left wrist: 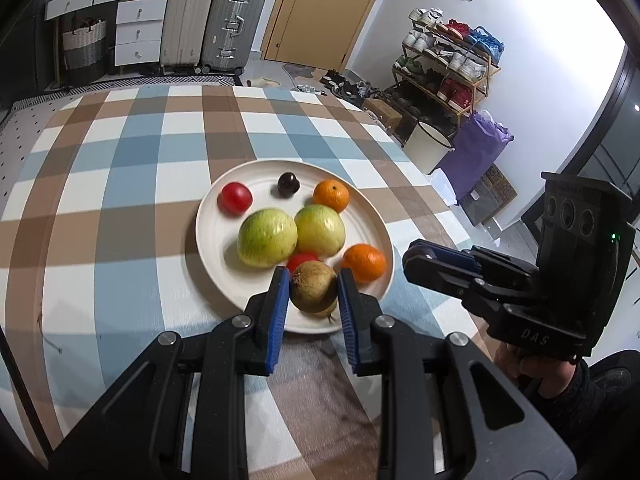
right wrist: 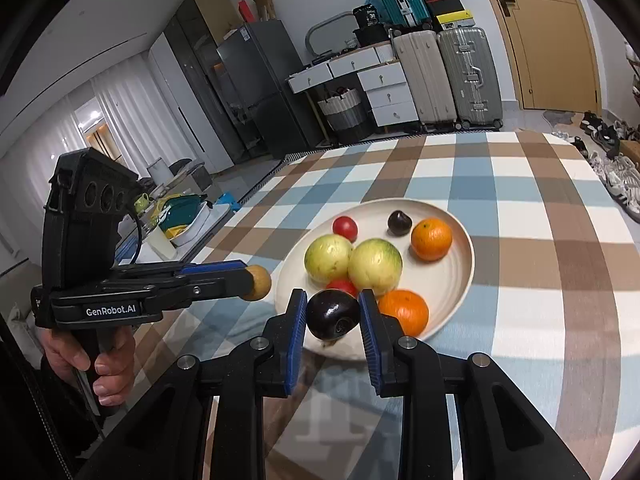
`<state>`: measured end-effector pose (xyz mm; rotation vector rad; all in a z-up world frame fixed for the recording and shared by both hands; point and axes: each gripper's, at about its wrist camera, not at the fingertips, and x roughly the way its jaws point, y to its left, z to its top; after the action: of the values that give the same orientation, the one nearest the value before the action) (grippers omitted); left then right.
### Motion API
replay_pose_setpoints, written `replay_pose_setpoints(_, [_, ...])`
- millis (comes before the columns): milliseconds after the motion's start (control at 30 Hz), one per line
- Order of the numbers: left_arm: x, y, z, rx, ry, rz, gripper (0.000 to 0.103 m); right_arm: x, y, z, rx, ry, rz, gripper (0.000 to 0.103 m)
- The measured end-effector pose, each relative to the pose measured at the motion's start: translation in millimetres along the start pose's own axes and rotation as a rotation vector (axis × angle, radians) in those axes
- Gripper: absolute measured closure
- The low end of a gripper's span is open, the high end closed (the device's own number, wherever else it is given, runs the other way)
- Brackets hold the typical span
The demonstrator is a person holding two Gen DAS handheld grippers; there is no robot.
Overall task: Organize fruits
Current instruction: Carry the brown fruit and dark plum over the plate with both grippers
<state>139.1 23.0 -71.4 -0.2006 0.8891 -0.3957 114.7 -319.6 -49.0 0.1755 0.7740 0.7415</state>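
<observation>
A white plate (left wrist: 216,240) stands on the checked tablecloth (left wrist: 120,168) and carries most of the fruits. On it lie two green-yellow round fruits (left wrist: 267,237), touching each other in the middle, with a red tomato (left wrist: 235,198) at the far left, a dark plum (left wrist: 289,185) at the far side, and one orange (left wrist: 331,196) at the far right. A second orange (left wrist: 365,263) lies near the front right rim, and a second red tomato (left wrist: 302,260) is partly hidden behind the held fruit, just in front of the two green ones. The left gripper (left wrist: 314,286) pinches a brown kiwi (left wrist: 314,286) between its blue pads; in the left wrist view the kiwi covers the front rim of the plate, and in the right wrist view it appears to the left of the plate, apart from the rim and above the cloth. The right gripper (right wrist: 333,318) pinches a second dark plum (right wrist: 333,318) between its blue pads, at the front edge of the plate, and a shadow lies on the rim under it. In the left wrist view the right gripper is to the right of the plate, with its fingers pointing toward it, but its plum is not visible there. A hand (right wrist: 100,364) holds the handle of the left gripper. Behind the table are suitcases (left wrist: 212,20), white drawers (left wrist: 136,28), a wooden door (left wrist: 320,12) and a shoe rack (left wrist: 444,64) by the wall.
</observation>
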Motion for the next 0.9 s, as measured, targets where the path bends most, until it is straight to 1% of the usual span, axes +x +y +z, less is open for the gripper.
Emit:
replay_pose_setpoints(233, [19,4,28,-0.006,0.006,0.007,0.081,10,-15,16,0.020,0.000,-0.011,0.076])
replay_pose_setpoints(533, [47,6,63,0.016,0.036,0.024,0.081,28,-32,39,0.026,0.011,-0.052,0.076])
replay_pose_setpoints(900, [80,9,90,0.032,0.073,0.022,0.081,44,-49,54,0.038,0.017,-0.057,0.076])
